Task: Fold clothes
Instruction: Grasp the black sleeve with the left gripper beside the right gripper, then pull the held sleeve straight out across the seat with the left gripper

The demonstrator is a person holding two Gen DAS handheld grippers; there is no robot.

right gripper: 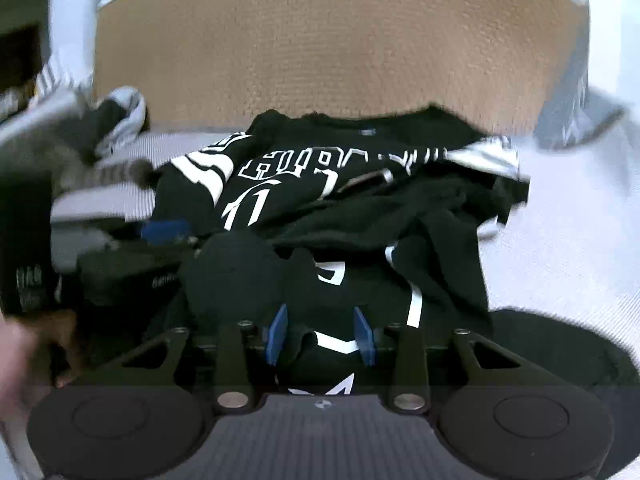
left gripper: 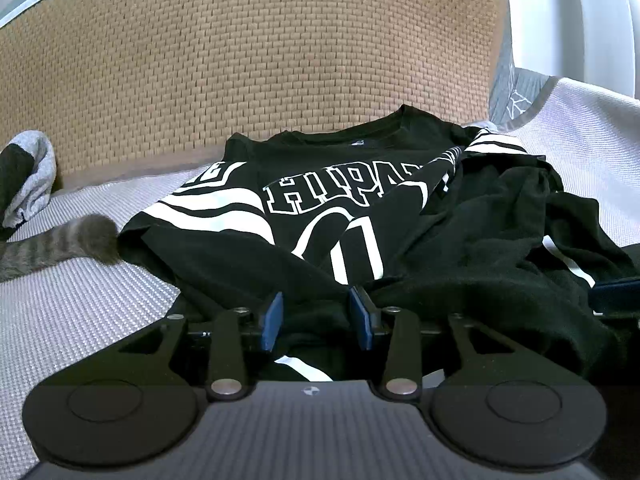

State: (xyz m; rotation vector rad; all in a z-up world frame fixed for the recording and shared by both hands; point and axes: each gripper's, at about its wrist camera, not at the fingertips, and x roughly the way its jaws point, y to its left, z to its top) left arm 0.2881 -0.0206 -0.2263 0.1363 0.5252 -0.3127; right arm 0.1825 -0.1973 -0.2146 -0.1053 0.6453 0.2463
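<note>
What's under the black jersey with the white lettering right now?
The black jersey with white lettering lies on a pale grey woven cover, with a tan woven mat behind it. A grey striped furry tail touches its edge. Anything beneath the bunched fabric is hidden.

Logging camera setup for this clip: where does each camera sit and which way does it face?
Left wrist: on the left gripper, looking forward and down over the black jersey toward the woven headboard; own blue pads show.
Right wrist: on the right gripper, aimed likewise but blurred; the left gripper and a hand show at left.
Shared: jersey, headboard, grey bedding, a striped furry tail.
</note>
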